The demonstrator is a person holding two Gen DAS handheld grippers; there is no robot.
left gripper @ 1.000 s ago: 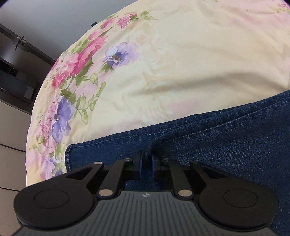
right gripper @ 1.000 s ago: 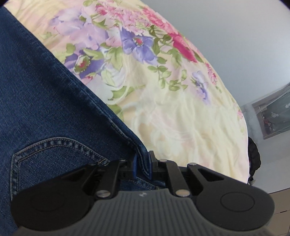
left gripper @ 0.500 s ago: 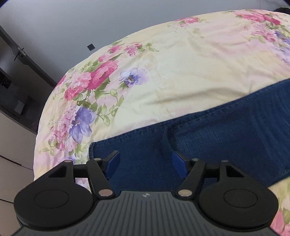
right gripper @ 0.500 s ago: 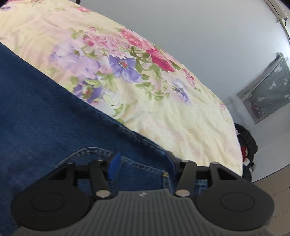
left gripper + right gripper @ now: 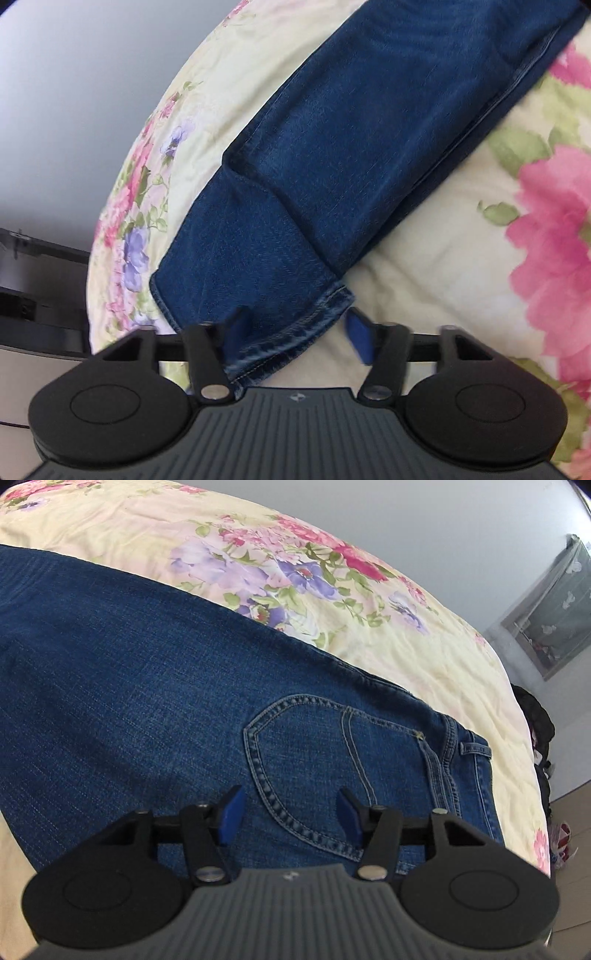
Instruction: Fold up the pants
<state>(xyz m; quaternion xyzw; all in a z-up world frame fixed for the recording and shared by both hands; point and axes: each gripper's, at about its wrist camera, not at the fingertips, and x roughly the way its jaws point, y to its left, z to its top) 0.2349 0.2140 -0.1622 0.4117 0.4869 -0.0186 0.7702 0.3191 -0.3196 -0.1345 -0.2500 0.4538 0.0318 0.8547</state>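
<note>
Two grippers, both with jaws spread and pinching nothing. The left gripper [image 5: 297, 332] hovers over the hem end of the jeans [image 5: 332, 155]; the stitched hem [image 5: 295, 332] lies between its blue pads [image 5: 360, 334], nearer the left finger, with no clear contact visible. The jeans lie flat on the floral bedspread [image 5: 461, 258], legs stacked one on the other, the upper leg's end sitting short of the lower one's hem. From the left wrist view the denim runs diagonally away from the gripper toward the far side of the bed; the bed's left edge shows pink and purple flowers, and dark furniture [image 5: 33, 291] stands beyond it. The right gripper [image 5: 290, 816] hangs above the seat of the jeans [image 5: 184, 686], over a back pocket [image 5: 332, 760] with pale stitching. The waistband [image 5: 476, 771] lies near the bed's right edge, a belt loop visible. Bedspread [image 5: 424, 657] shows past the denim's far side. A dark bundle [image 5: 535, 720] sits off the bed's right edge, a glass-fronted cabinet [image 5: 554, 602] behind it.
</note>
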